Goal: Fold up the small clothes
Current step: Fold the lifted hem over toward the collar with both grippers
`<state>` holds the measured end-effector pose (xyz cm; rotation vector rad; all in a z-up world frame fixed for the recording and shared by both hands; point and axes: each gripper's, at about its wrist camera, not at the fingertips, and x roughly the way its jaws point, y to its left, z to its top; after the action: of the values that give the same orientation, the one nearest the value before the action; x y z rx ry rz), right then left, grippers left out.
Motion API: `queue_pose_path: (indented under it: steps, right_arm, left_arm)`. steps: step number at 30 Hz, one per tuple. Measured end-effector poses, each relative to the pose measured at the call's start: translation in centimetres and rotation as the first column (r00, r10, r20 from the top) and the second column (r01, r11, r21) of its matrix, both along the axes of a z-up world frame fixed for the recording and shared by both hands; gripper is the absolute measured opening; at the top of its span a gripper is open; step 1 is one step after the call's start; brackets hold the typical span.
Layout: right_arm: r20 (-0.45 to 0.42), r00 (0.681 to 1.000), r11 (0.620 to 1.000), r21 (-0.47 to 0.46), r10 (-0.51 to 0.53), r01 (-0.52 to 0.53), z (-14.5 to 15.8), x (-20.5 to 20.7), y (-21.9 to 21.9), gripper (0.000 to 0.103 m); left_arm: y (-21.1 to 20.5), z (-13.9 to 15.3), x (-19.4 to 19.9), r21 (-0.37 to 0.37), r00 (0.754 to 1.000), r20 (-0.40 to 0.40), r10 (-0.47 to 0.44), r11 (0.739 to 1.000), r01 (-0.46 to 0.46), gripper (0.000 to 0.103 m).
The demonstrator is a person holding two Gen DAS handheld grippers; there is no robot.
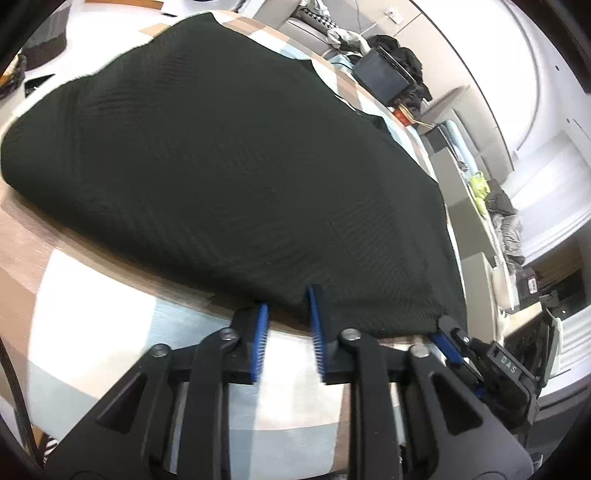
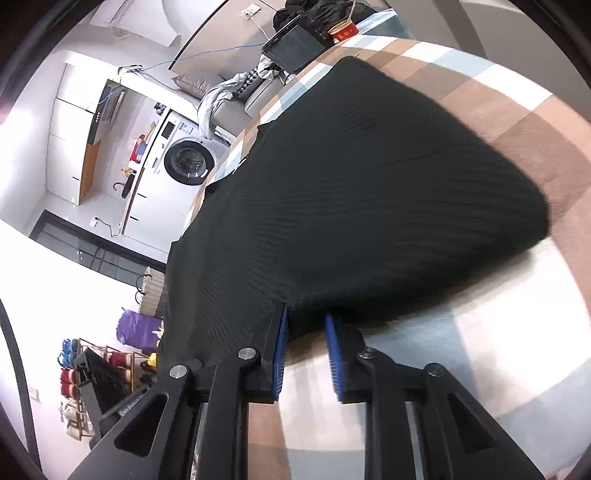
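A dark green knitted garment (image 1: 229, 177) lies spread on a table with a checked cloth (image 1: 92, 295). My left gripper (image 1: 288, 299) is open, its blue pads (image 1: 263, 321) at the garment's near edge, which lies between the jaws. The right gripper's blue fingertip (image 1: 445, 341) shows at the garment's near right corner. In the right wrist view the same garment (image 2: 351, 206) fills the middle. My right gripper (image 2: 306, 317) is open with its pads (image 2: 282, 332) around the garment's near edge, the cloth draped over the left finger.
The checked table cloth (image 2: 498, 332) runs to the right. A tablet (image 2: 295, 48) and a red cup (image 2: 343, 31) stand at the table's far end. A washing machine (image 2: 188, 158), a sofa with clothes and shelves lie beyond the table edge.
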<state>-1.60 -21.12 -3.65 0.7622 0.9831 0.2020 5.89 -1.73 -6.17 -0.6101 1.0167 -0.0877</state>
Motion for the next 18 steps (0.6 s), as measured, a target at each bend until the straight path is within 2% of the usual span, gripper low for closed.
queue_pose_path:
  steps: [4, 6, 10, 12, 14, 15, 17, 18]
  right_arm:
    - [-0.006, 0.999, 0.999, -0.021, -0.034, 0.034, 0.5, -0.9, -1.7, 0.036]
    - [-0.006, 0.996, 0.996, -0.038, -0.087, 0.086, 0.6, -1.5, -3.5, 0.039]
    - [0.003, 0.985, 0.984, -0.055, -0.170, 0.170, 0.5, -2.0, -6.5, 0.039]
    - [0.020, 0.986, 0.983, -0.075, -0.164, 0.165, 0.5, -1.6, -6.9, 0.035]
    - [0.031, 0.988, 0.983, -0.095, -0.154, 0.156, 0.6, -1.3, -7.0, 0.020]
    - [0.041, 0.988, 0.983, -0.105, -0.146, 0.150, 0.7, -1.2, -6.8, 0.017]
    - [0.070, 0.988, 0.981, -0.125, -0.137, 0.145, 1.0, -1.3, -6.5, 0.011]
    - [0.090, 0.988, 0.981, -0.140, -0.124, 0.136, 1.2, -1.4, -6.3, 0.010]
  left_arm:
    - [2.0, 0.6, -0.9, 0.042, 0.998, 0.014, 0.061, 0.997, -0.062, 0.034]
    - [3.2, 0.7, -1.3, 0.053, 0.995, 0.021, 0.096, 0.994, -0.097, 0.035]
    - [6.0, 0.7, -1.5, 0.081, 0.984, 0.030, 0.175, 0.981, -0.176, 0.035]
    - [7.4, 0.7, -1.6, 0.078, 0.978, 0.039, 0.204, 0.975, -0.207, 0.035]
    - [8.5, 0.9, -1.6, 0.073, 0.971, 0.061, 0.230, 0.969, -0.234, 0.035]
    - [9.0, 1.0, -1.7, 0.074, 0.967, 0.081, 0.240, 0.966, -0.246, 0.034]
    - [10.0, 1.2, -2.1, 0.086, 0.964, 0.104, 0.244, 0.964, -0.253, 0.015]
    - [10.4, 1.4, -2.3, 0.087, 0.964, 0.114, 0.241, 0.964, -0.252, 0.014]
